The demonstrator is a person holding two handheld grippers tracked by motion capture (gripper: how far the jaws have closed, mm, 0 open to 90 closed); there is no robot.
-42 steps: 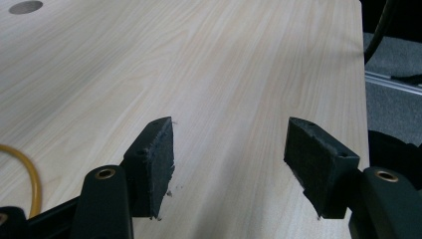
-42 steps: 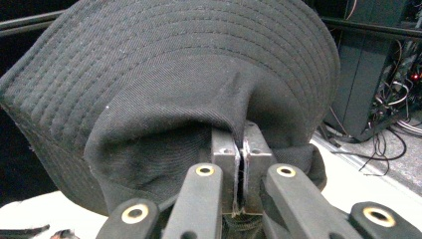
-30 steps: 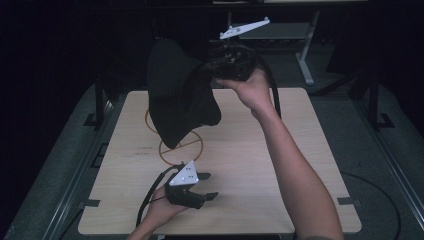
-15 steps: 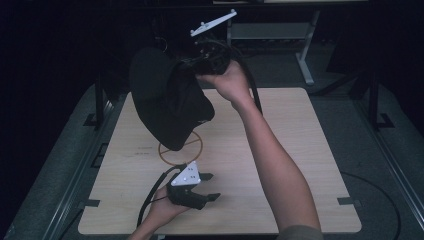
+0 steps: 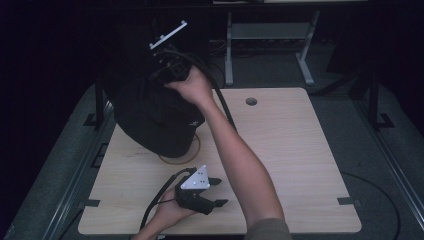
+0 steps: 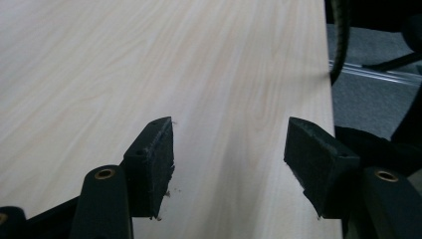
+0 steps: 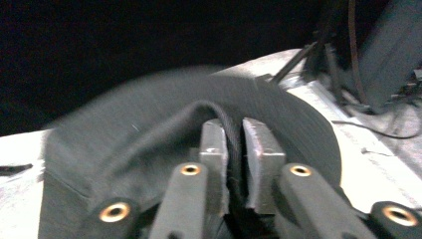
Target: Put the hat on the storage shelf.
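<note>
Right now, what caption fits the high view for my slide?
Right gripper lifts a black bag at the table's far left; left gripper rests open.

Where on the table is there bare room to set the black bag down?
The right half of the table, from the forearm across to the right edge and up to the round hole, is bare. The far-left corner is crowded: the black bag and an orange ring under it. The left gripper occupies the near edge.

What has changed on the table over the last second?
The right hand-held gripper carried the black fabric bag toward the table's far left corner and lowered it onto the light wooden table; its jaws have just been opening, with the bag's strap between them. The left hand-held gripper stayed open near the front edge.
</note>
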